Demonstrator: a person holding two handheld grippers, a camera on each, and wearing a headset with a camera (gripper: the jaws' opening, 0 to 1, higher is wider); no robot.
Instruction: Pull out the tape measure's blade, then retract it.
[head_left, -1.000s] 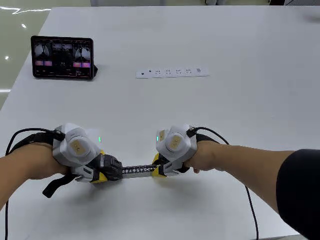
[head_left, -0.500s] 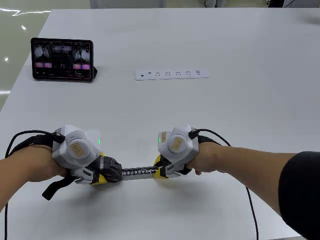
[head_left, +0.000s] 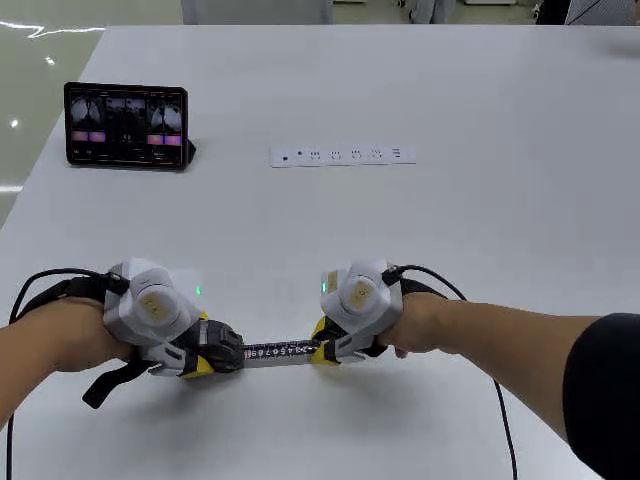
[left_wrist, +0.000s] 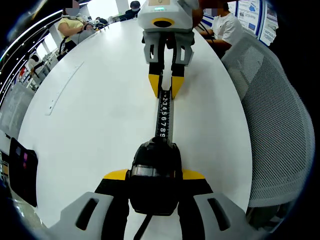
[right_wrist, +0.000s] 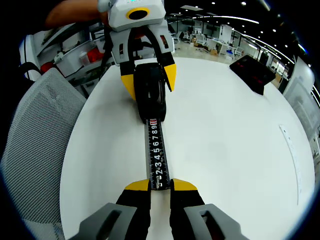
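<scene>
Low in the head view, the left gripper (head_left: 205, 352) clamps the tape measure (head_left: 224, 347); the right gripper (head_left: 322, 352) pinches its blade (head_left: 280, 350) tip. Little blade is out: the pull-out step, I judge. Next, draw the grippers straight apart.

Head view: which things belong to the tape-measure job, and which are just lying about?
In the job: tape measure case, blade, left claw, right claw.
Lying about: tablet, power strip.
</scene>
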